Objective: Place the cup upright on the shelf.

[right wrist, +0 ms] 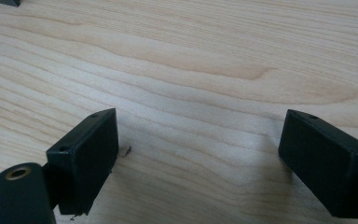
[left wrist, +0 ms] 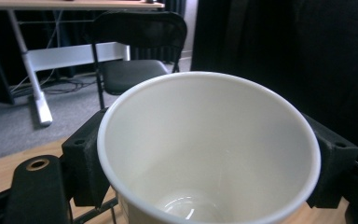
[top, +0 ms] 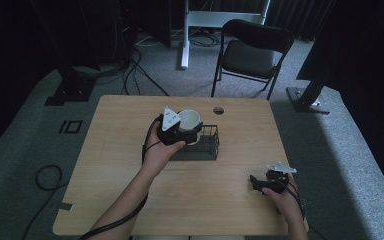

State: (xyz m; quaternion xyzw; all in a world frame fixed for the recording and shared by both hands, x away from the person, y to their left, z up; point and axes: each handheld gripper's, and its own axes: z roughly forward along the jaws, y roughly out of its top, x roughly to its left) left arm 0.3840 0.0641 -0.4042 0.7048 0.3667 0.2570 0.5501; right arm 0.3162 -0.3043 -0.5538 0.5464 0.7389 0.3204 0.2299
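Note:
A white paper cup [top: 189, 119] is held upright in my left gripper [top: 191, 132], just above the left end of a black wire basket [top: 207, 150] near the middle of the wooden table [top: 120, 150]. In the left gripper view the empty cup [left wrist: 205, 140] sits between the two black jaws, which press on its sides; my left gripper [left wrist: 209, 163] is shut on it. My right gripper [top: 256, 182] rests low over the table near the front right corner. In the right gripper view my right gripper [right wrist: 200, 158] stands open, with bare wood [right wrist: 191, 70] between its fingers.
A black folding chair [top: 252, 50] stands beyond the table's far edge, next to a white desk leg [top: 185, 35]. A round cable hole [top: 218, 110] lies in the tabletop behind the basket. Cables trail over the floor at the left.

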